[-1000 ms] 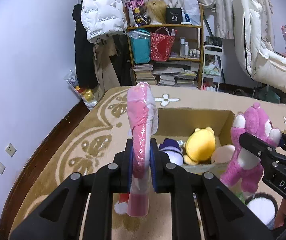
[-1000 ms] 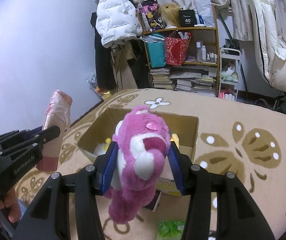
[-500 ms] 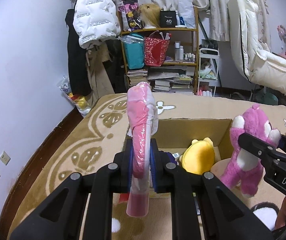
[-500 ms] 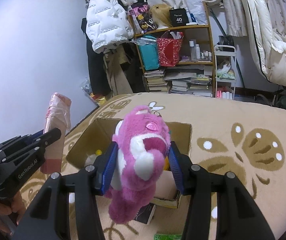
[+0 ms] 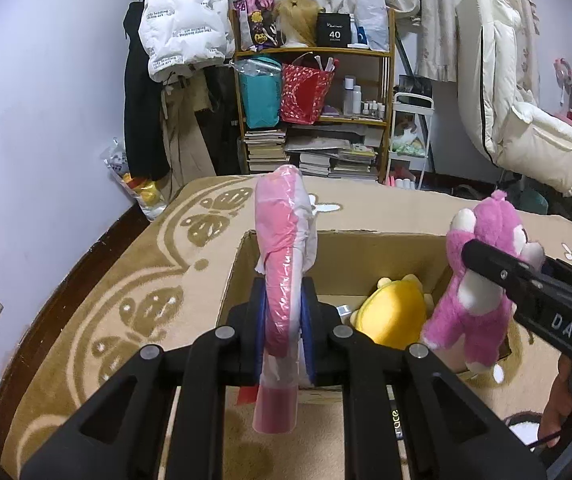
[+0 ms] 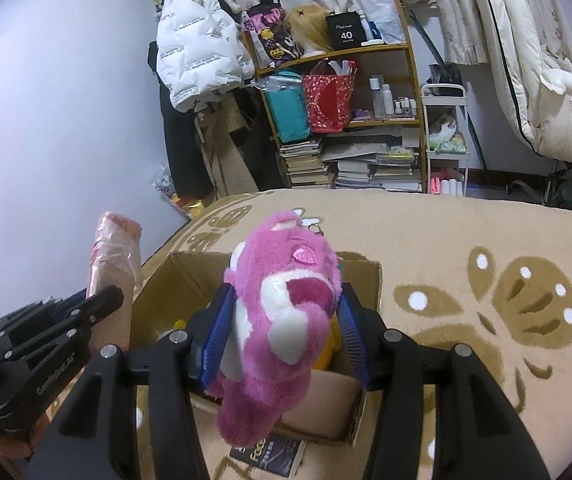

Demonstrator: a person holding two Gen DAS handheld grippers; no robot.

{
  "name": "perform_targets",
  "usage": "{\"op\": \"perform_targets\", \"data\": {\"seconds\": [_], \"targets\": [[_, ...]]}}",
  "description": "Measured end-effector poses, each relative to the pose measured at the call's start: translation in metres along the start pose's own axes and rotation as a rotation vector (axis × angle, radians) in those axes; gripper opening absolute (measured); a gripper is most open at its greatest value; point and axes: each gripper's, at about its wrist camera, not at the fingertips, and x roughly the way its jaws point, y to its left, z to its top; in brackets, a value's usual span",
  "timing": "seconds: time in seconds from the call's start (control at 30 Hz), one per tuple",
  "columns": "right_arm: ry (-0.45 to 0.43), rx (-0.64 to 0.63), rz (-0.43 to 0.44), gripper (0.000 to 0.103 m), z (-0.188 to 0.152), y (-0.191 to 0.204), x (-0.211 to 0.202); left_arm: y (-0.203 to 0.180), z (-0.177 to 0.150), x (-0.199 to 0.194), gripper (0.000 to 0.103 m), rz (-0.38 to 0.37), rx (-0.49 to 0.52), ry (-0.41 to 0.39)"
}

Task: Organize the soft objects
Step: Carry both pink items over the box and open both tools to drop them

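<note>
My left gripper [image 5: 284,316] is shut on a pink soft item wrapped in clear plastic [image 5: 284,264], held upright over the near left edge of an open cardboard box [image 5: 366,248]. My right gripper [image 6: 286,328] is shut on a pink plush bear [image 6: 282,320], held above the box [image 6: 190,276]. The bear also shows in the left wrist view [image 5: 482,276], at the box's right side. A yellow plush [image 5: 394,316] lies inside the box. The wrapped item shows at the left in the right wrist view [image 6: 114,264].
The box stands on a beige patterned carpet [image 5: 134,304]. A dark book [image 6: 270,456] lies in front of the box. A cluttered wooden shelf [image 5: 314,112], hanging coats [image 5: 182,28] and a white cushioned chair [image 5: 518,120] stand behind.
Both grippers have moved forward and closer to the box, which now fills more of both views. Each grip is unchanged.
</note>
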Motion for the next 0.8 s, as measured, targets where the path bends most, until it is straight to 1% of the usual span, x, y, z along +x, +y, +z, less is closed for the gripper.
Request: {"op": "perform_targets", "data": {"seconds": [0.1, 0.23, 0.27, 0.3, 0.37, 0.43, 0.47, 0.5, 0.57, 0.6, 0.63, 0.67, 0.7, 0.73, 0.8], "targets": [[0.001, 0.007, -0.004, 0.056, 0.0, -0.003, 0.004, 0.002, 0.0, 0.002, 0.015, -0.002, -0.008, -0.01], [0.013, 0.01, -0.008, 0.058, -0.001, -0.004, 0.01, 0.005, 0.002, 0.003, 0.015, -0.03, -0.041, -0.025], [0.019, 0.007, -0.01, 0.058, -0.001, -0.004, 0.011, 0.006, 0.001, 0.004, 0.017, -0.023, -0.044, -0.021], [0.023, 0.002, -0.014, 0.058, -0.001, -0.003, 0.012, 0.006, 0.001, 0.006, 0.021, -0.013, -0.047, -0.013], [0.018, -0.005, -0.02, 0.058, -0.002, -0.003, 0.012, 0.009, -0.001, 0.009, 0.023, 0.001, -0.058, 0.009], [0.024, -0.009, -0.024, 0.06, -0.002, -0.003, 0.013, 0.013, -0.003, 0.01, 0.029, 0.014, -0.07, 0.025], [0.027, -0.009, -0.028, 0.064, -0.003, -0.003, 0.013, 0.015, -0.003, 0.01, 0.036, 0.019, -0.075, 0.028], [0.027, -0.007, -0.031, 0.066, -0.003, -0.003, 0.013, 0.016, -0.004, 0.009, 0.046, 0.025, -0.077, 0.028], [0.025, -0.006, -0.036, 0.072, -0.003, -0.004, 0.012, 0.018, -0.005, 0.006, 0.059, 0.044, -0.081, 0.014], [0.025, -0.007, -0.039, 0.073, -0.003, -0.004, 0.012, 0.019, -0.005, 0.004, 0.064, 0.053, -0.081, 0.006], [0.025, -0.008, -0.041, 0.077, -0.003, -0.004, 0.011, 0.019, -0.004, 0.002, 0.067, 0.062, -0.081, 0.002], [0.024, -0.006, -0.043, 0.083, -0.003, -0.004, 0.01, 0.02, -0.004, 0.002, 0.074, 0.067, -0.083, 0.005], [0.022, -0.001, -0.043, 0.086, -0.004, -0.005, 0.009, 0.021, -0.003, 0.001, 0.08, 0.071, -0.085, 0.007], [0.019, 0.005, -0.043, 0.091, -0.004, -0.005, 0.008, 0.022, -0.003, 0.0, 0.082, 0.076, -0.088, 0.007], [0.019, 0.016, -0.049, 0.093, -0.004, -0.008, 0.005, 0.023, -0.003, -0.002, 0.092, 0.085, -0.089, 0.009]]}}
